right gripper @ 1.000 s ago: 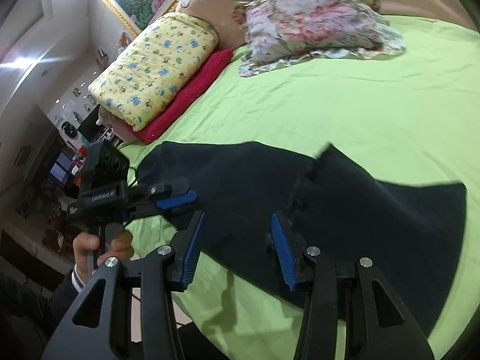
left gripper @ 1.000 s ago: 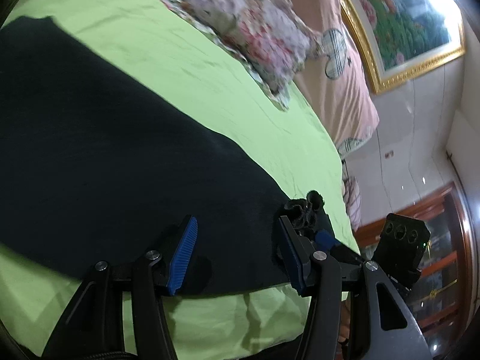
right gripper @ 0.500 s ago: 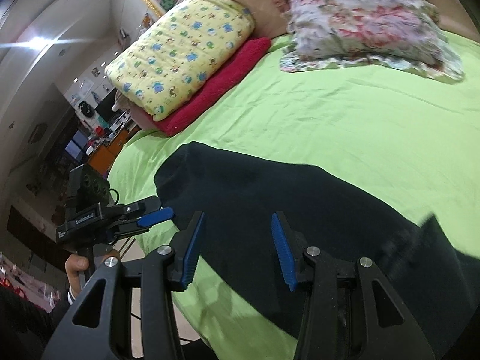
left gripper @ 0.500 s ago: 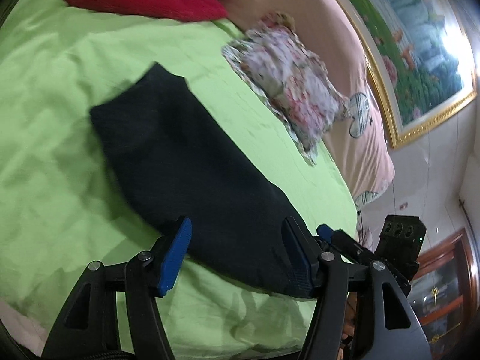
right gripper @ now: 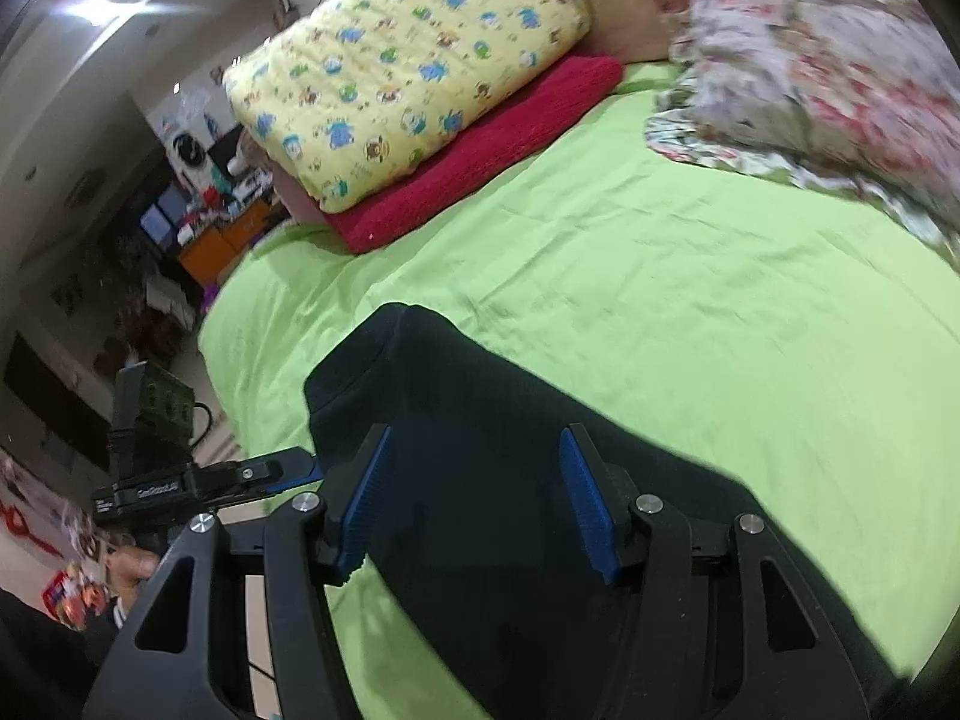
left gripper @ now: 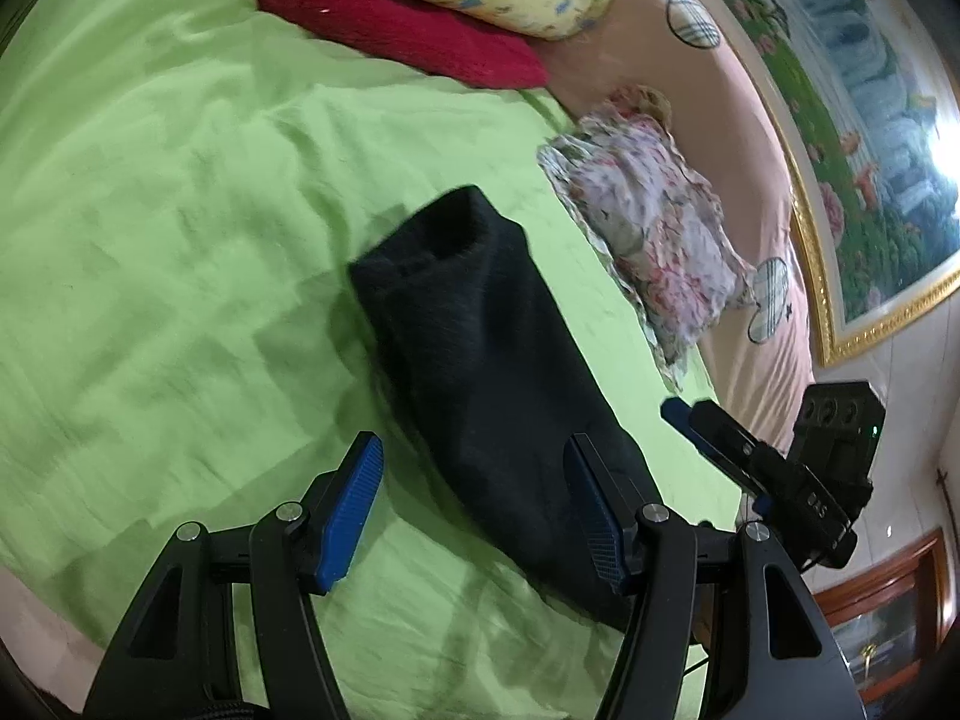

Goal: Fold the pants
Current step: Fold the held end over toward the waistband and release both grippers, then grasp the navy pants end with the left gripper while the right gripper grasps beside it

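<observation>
Our left gripper (left gripper: 474,510) and right gripper (right gripper: 474,498) both have fingers wide apart, holding nothing. The dark pants (left gripper: 480,360) lie folded long on the green bed (left gripper: 150,240). Behind are pillows (right gripper: 408,66).

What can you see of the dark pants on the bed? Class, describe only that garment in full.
The pants are black or very dark navy, of a soft, matt, slightly fuzzy cloth. They lie as one long, narrow band flat on the green sheet, apparently with the legs stacked. The far end is a squared edge with a small ripple. The near end runs under both open grippers, left gripper and right gripper, and neither grips it. It lies apart from the floral pillow.
</observation>
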A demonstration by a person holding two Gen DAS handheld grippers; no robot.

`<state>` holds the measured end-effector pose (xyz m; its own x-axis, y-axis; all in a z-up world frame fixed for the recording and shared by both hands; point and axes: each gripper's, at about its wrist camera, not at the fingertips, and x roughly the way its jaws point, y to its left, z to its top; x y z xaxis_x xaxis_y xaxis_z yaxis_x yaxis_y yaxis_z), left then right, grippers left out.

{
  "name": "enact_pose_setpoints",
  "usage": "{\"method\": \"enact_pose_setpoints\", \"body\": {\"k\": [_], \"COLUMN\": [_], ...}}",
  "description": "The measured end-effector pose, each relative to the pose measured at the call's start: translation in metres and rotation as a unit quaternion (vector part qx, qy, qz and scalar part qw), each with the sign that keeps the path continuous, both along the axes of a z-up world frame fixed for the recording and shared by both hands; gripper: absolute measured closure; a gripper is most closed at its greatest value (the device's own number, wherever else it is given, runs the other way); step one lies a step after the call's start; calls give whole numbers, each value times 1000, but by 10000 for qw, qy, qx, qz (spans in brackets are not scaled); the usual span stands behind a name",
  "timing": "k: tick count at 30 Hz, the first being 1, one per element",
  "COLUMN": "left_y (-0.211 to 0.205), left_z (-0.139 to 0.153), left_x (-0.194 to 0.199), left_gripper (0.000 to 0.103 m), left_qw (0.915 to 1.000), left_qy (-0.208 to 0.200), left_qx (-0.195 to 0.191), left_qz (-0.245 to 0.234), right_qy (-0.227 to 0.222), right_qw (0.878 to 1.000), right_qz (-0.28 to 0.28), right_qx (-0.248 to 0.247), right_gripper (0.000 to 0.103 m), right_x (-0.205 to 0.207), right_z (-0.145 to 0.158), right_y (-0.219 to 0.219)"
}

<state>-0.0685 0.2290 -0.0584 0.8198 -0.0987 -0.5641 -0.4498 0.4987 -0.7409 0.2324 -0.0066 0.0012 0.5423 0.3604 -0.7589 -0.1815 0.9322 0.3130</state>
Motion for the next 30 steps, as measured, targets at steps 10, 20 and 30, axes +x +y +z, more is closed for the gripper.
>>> {"method": "enact_pose_setpoints", "body": {"k": [10, 20, 30], "left_y": [17, 19, 19], "left_z": [-10, -13, -12], "left_x": [8, 25, 39], "left_gripper": [40, 37, 38], "left_qw": [9999, 9999, 9996], "left_qy": [56, 117, 168], "left_qx": [-72, -25, 198], "left_qz": [136, 73, 126], "right_qy": [350, 730, 755], "right_qw": [9940, 9889, 9878], "right_qz": [827, 1211, 1345], "right_qx": [-619, -452, -211], "right_gripper": [45, 45, 75], "right_x": [77, 117, 113], "right_z": [-36, -65, -58], "right_y": [45, 64, 62]}}
